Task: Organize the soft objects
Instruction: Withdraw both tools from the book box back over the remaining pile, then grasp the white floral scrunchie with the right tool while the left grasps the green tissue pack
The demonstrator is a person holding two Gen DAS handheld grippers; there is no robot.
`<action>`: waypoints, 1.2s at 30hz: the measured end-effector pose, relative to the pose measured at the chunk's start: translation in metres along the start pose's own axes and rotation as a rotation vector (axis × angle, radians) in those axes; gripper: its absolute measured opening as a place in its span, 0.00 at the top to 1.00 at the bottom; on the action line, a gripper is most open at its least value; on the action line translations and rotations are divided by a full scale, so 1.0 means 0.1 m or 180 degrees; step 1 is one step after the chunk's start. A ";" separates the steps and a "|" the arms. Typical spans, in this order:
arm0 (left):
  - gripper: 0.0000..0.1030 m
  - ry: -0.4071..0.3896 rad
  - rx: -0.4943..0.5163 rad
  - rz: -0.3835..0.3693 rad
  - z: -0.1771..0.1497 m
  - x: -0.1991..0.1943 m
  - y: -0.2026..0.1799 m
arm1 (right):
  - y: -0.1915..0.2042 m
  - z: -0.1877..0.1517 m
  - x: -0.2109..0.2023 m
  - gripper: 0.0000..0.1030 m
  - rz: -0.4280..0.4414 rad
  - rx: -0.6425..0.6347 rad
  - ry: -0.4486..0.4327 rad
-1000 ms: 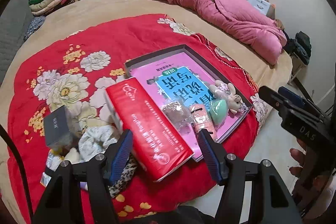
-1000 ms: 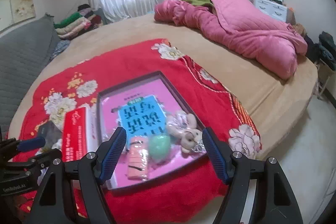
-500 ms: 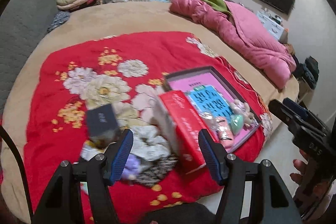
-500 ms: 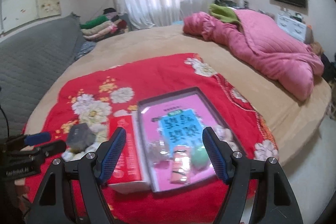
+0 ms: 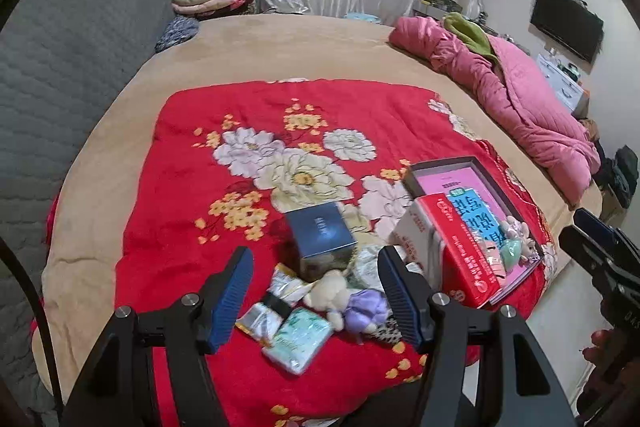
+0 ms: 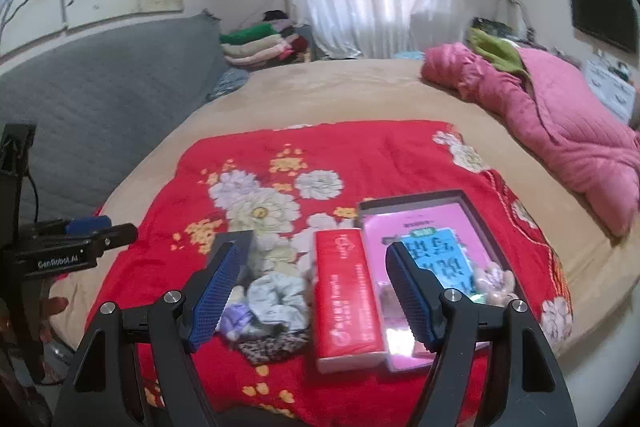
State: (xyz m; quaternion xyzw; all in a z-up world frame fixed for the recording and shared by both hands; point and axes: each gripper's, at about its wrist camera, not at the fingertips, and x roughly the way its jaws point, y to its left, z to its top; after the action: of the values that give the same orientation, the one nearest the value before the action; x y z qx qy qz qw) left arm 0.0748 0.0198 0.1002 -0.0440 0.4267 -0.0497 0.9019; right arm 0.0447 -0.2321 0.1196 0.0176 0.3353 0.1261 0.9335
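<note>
item list from my remote seat: left gripper (image 5: pixel 316 289) is hovering with jaws spread, nothing between the pads; right gripper (image 6: pixel 310 291) likewise spread and empty. a red floral blanket (image 5: pixel 224 195) is lying on the bed (image 5: pixel 280 47). near its front edge i am seeing a cluster of soft things: a cream plush toy (image 5: pixel 329 291), a lilac scrunchie (image 5: pixel 366 309), a pale scrunchie (image 6: pixel 278 297). a dark blue box (image 5: pixel 322 237) is touching the pile. a red pack (image 6: pixel 346 299) is standing beside a tray (image 6: pixel 412 201) holding, possibly, small plush pieces.
</note>
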 end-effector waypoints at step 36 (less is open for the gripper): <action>0.32 0.1027 -0.0010 -0.0280 -1.31 1.24 0.37 | 0.41 -0.60 0.64 0.26 0.0309 -0.0379 0.0693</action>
State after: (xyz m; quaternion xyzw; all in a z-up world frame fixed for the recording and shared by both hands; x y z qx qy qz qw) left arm 0.0536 0.0354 -0.0820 -0.0556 0.5637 -0.0948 0.8186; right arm 0.0458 -0.1801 0.0380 -0.0354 0.4253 0.1919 0.8837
